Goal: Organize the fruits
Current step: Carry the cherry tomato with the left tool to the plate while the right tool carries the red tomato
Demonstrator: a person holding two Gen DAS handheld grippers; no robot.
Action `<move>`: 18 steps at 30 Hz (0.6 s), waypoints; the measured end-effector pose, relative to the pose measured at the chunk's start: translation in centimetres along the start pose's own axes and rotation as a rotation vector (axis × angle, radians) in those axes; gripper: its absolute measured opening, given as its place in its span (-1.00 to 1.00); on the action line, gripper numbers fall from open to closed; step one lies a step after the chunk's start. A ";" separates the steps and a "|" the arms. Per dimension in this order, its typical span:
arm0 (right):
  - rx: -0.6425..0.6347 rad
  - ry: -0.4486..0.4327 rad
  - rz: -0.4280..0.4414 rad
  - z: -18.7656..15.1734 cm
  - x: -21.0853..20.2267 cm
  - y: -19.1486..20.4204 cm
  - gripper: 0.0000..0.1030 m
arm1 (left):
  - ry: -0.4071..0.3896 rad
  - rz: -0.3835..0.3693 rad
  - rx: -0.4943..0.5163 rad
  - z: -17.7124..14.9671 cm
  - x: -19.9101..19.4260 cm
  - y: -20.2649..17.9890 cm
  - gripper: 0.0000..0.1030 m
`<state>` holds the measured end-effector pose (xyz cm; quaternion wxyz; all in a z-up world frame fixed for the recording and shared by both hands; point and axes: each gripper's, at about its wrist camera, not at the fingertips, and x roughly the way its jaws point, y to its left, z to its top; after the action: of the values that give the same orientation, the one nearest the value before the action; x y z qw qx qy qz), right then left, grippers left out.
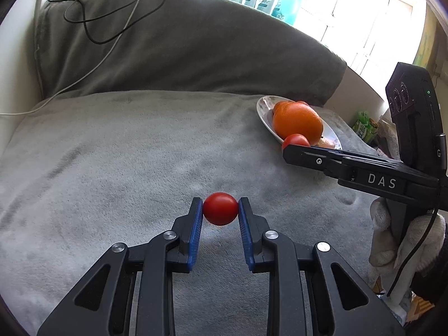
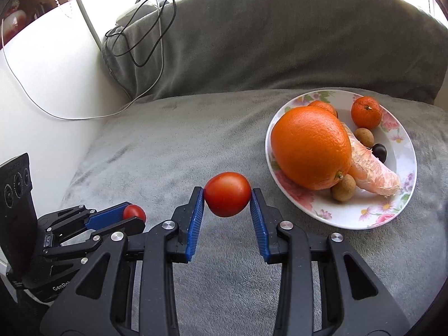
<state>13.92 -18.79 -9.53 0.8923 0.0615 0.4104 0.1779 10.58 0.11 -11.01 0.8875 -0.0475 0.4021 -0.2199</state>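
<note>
My left gripper (image 1: pixel 220 205) is shut on a small red cherry tomato (image 1: pixel 220 208), held just above the grey cushion (image 1: pixel 126 154). My right gripper (image 2: pixel 227 193) is shut on a larger red tomato (image 2: pixel 227 193), left of the floral plate (image 2: pixel 403 168). The plate holds a big orange (image 2: pixel 310 147), two mandarins (image 2: pixel 366 112), a peeled pomelo segment (image 2: pixel 372 172), two brown longans (image 2: pixel 343 191) and a dark grape (image 2: pixel 379 152). In the left wrist view the right gripper (image 1: pixel 296 147) holds its tomato (image 1: pixel 296 140) by the plate's near rim (image 1: pixel 261 110). The right wrist view shows the left gripper (image 2: pixel 134 215) at lower left.
The cushion lies against a grey sofa back (image 2: pixel 280 33) draped with black and white cables (image 2: pixel 145 42). A white wall panel (image 2: pixel 50 64) stands to the left. Bottles and clutter (image 1: pixel 364 126) sit beyond the cushion's right edge. A gloved hand (image 1: pixel 403 238) holds the right gripper.
</note>
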 end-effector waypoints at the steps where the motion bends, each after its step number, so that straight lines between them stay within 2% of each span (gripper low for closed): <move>1: 0.001 -0.008 0.003 0.0 -0.5 -0.1 -0.31 | -0.004 0.001 0.002 0.2 -0.1 -0.2 -0.53; 18: 0.031 -0.085 0.012 -0.4 -5.5 -2.8 -0.31 | -0.072 -0.002 0.054 2.9 -0.8 -4.5 -0.53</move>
<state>11.08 -23.41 -6.56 0.9068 0.0850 0.3744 0.1740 10.65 -3.81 -7.34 0.9020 -0.0319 0.3640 -0.2299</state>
